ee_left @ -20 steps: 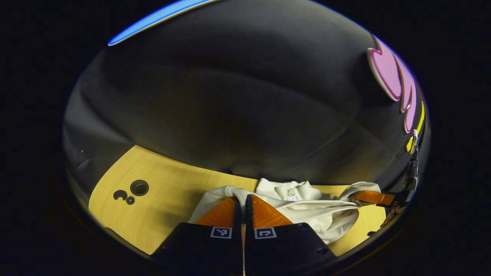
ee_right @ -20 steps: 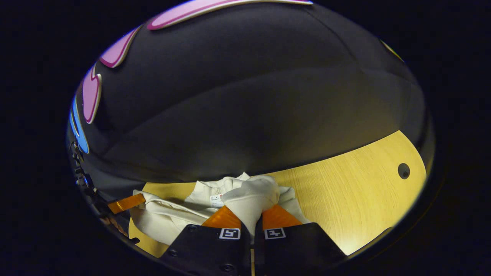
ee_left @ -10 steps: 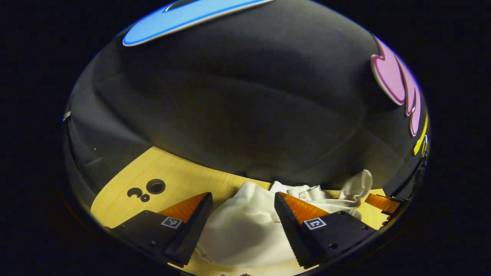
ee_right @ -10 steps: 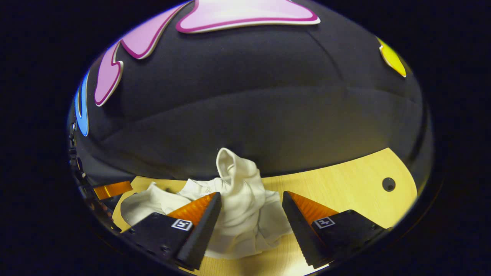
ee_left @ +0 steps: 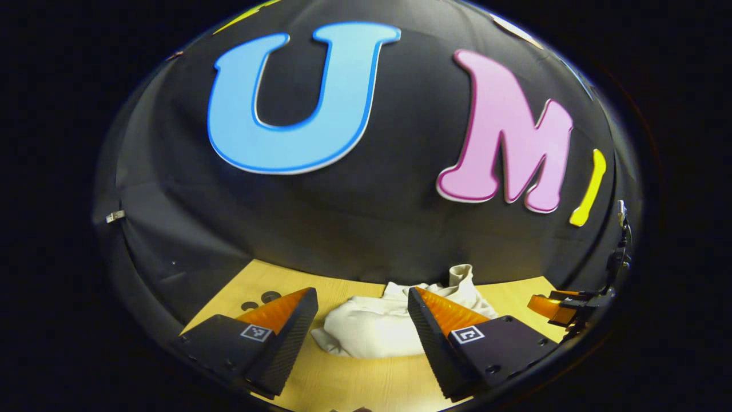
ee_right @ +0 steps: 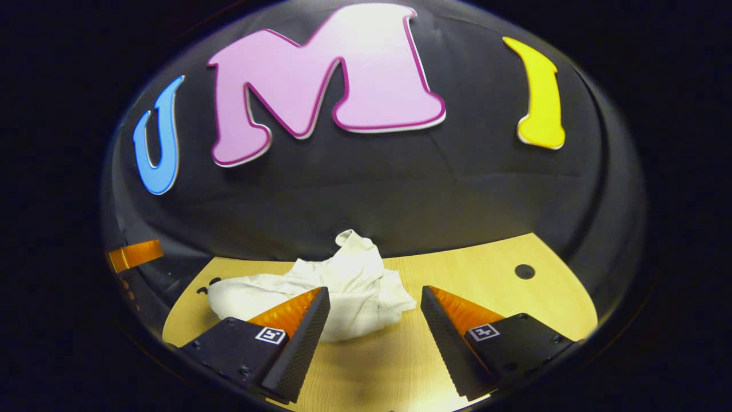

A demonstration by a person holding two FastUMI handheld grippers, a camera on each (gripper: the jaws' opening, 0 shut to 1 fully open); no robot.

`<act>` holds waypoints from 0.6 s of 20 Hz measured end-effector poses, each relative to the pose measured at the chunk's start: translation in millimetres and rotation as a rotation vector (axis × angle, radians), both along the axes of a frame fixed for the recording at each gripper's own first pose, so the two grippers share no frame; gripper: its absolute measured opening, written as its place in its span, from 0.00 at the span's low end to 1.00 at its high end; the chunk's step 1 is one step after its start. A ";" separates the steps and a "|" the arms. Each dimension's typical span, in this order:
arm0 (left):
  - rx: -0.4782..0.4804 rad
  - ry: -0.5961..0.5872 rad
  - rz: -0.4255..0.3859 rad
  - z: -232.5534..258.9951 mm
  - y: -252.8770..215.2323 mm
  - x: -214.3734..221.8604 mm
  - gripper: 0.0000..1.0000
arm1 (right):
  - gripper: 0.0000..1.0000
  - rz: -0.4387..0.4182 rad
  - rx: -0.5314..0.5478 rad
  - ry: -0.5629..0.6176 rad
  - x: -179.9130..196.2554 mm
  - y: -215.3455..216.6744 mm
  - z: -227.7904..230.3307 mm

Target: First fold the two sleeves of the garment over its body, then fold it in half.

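We see the cream-white cloth garment [ee_left: 377, 326] lying crumpled in a heap on the pale wooden table [ee_right: 503, 286], one bit of it poking upward near the black cloth wall. Our left gripper [ee_left: 360, 329] is spread wide with nothing in it, raised off the table before the heap. Our right gripper [ee_right: 374, 329] is likewise spread and empty, the garment lying beyond its left finger.

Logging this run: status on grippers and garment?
Left gripper open, right gripper open, both off the cloth. Garment lying bunched on the table, one part poking up. Nothing in the way.
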State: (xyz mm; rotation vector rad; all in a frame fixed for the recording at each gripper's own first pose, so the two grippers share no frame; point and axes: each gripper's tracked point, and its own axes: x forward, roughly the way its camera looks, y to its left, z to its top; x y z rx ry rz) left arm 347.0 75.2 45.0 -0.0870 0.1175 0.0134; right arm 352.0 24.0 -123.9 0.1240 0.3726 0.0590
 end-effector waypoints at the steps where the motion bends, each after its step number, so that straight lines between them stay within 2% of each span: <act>1: -0.016 -0.017 -0.011 1.7 -4.0 -14.5 0.98 | 0.98 -0.005 -0.011 -0.016 -15.0 -0.7 12.1; 7: -0.003 -0.109 -0.037 34.3 -2.7 -124.3 0.98 | 0.98 -0.044 -0.031 -0.125 -102.8 -9.6 83.1; 12: 0.010 -0.147 -0.069 39.7 -10.6 -206.7 0.98 | 0.98 -0.077 -0.048 -0.168 -184.0 -17.8 105.6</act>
